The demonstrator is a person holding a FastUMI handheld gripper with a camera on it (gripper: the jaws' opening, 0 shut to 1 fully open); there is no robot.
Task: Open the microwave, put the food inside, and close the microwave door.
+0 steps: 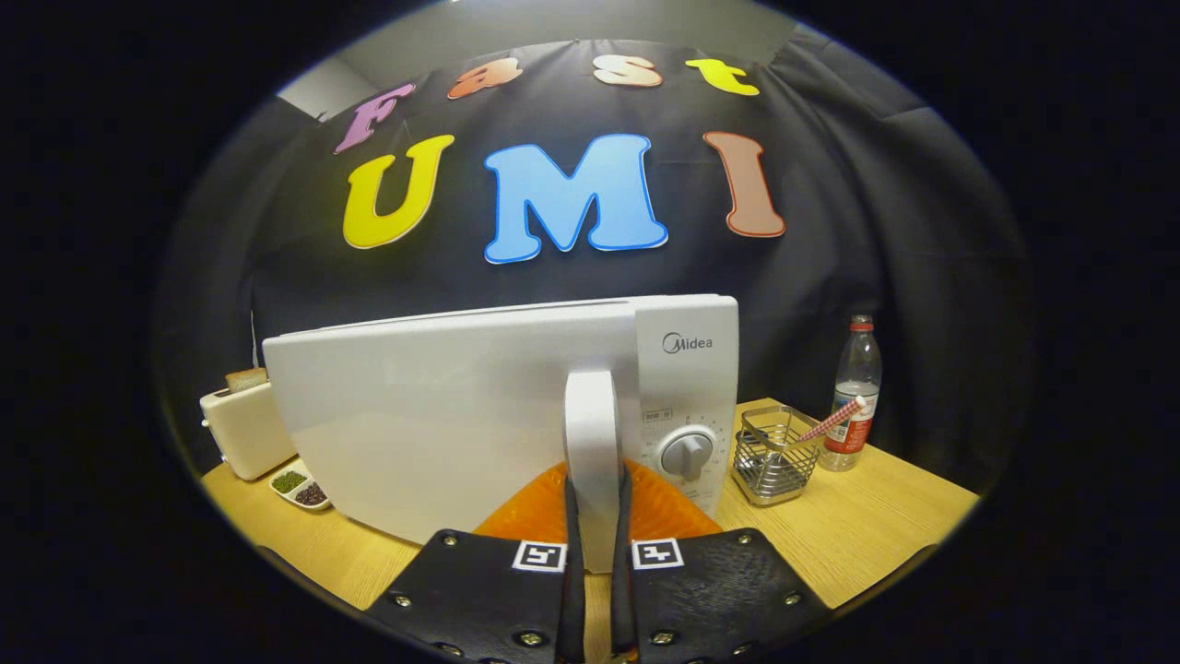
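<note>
The tongs [595, 516] are clamped on the vertical door handle [591, 443] of the white microwave [687, 369], one finger pressing each side of it. The door [415, 433] stands swung partly out from the body, beside the control dial [687, 454], so opening looks under way, not finished. Loading the food and closing remain. The door hides the cavity, and I cannot tell which item is the food: a two-part dish [300, 487] and a toaster [247, 426] sit on the table [876, 526] beyond the door's far edge, a wire basket [776, 454] and bottle [854, 395] on the other side.
</note>
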